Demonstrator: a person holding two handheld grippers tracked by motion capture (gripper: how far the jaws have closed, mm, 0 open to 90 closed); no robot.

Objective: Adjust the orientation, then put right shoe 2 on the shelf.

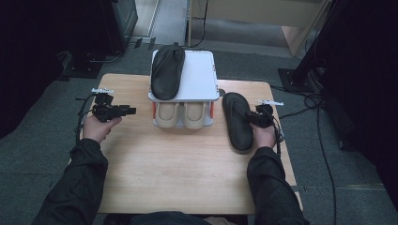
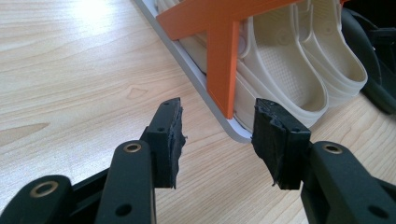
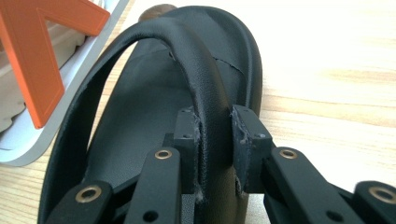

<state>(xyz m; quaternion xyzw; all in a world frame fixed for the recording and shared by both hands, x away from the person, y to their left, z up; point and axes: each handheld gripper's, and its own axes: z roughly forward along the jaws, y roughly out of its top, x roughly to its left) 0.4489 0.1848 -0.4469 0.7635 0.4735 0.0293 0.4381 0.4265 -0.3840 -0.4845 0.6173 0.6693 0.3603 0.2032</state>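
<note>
On the right side of the wooden table (image 1: pixel 187 168), a black slipper (image 1: pixel 237 121) lies flat beside a small two-tier shoe rack (image 1: pixel 199 77). The right gripper (image 3: pixel 215 128) has its jaws pinched on the slipper's strap, near the strap's right end. Its mate, the other black slipper (image 1: pixel 167 71), already lies on the rack's white top shelf, left half, and a cream pair (image 1: pixel 182 115) fills the lower tier. My guess is the table slipper is meant for the free right half of the top shelf.

The hold looks like the weak point. A thin, soft strap caught off-centre may let the sole swing and droop once lifted, so the toe could knock the rack's orange side brace (image 3: pixel 32 60) or the shelf edge. A swinging sole might also land crooked, or nudge the slipper already up there. The strap could slide through the pads if the lift is brisk.

Over on the left, the left gripper (image 2: pixel 217 140) hovers spread wide with nothing between its jaws, facing the rack's near left corner. It could steady the rack, but it is not touching it.
</note>
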